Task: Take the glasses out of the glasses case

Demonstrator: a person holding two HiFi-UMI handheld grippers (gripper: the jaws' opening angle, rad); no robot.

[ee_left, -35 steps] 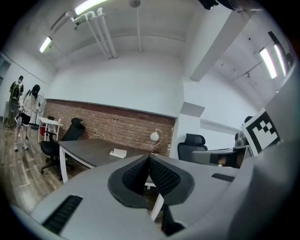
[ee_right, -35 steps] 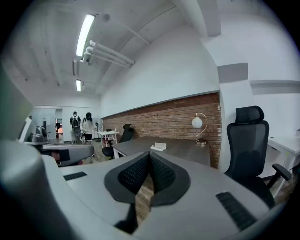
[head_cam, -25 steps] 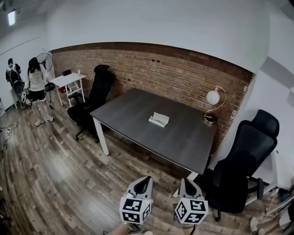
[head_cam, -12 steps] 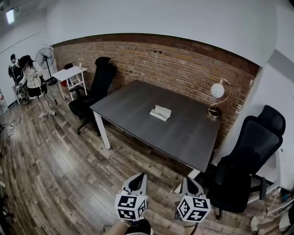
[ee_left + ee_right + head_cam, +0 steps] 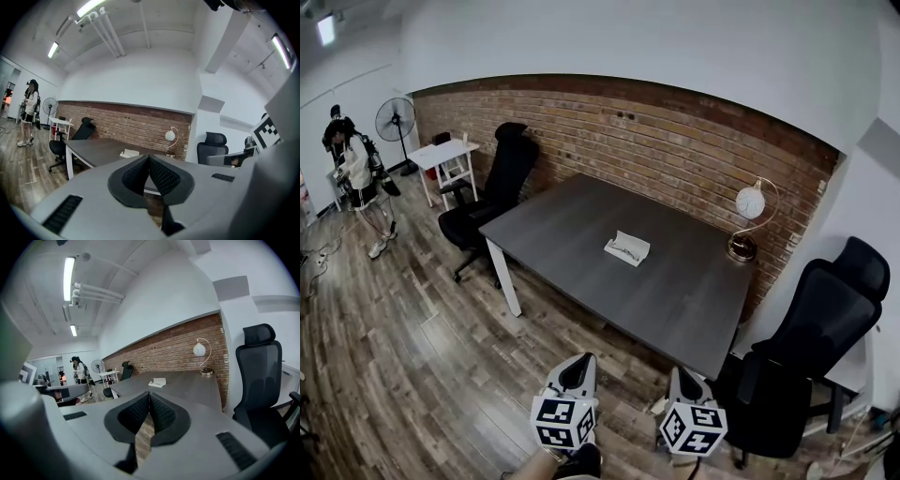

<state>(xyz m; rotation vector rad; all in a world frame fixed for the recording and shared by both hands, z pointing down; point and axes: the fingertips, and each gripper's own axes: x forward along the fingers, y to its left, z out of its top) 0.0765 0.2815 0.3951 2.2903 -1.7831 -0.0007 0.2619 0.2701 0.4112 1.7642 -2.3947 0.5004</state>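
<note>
1. Both tools are a long way from the job. The left gripper [image 5: 579, 364] and the right gripper [image 5: 686, 377] hang low over the wooden floor [image 5: 412, 356], short of the table [image 5: 572, 220]. Each has its jaws pressed together on nothing. The glasses case [image 5: 626, 247] lies mid-table, well apart from both. If the grippers arrive shut like that, I reckon they will shove the case rather than take hold of it.
2. The case looks light and sits alone on a smooth, dark top. A push from one side only could send it skating, so one gripper probably has to steady it.
3. Something thin and dark rests in the white case, most likely the glasses. From here it is too small to say how far the case is open. A pinch on a lens or a thin arm could slip or bend the frame.
4. The globe lamp [image 5: 748, 214] stands near the far right corner, and a black chair [image 5: 811, 347] crowds the near right corner. A wide swing of the right gripper could clip either.
</note>
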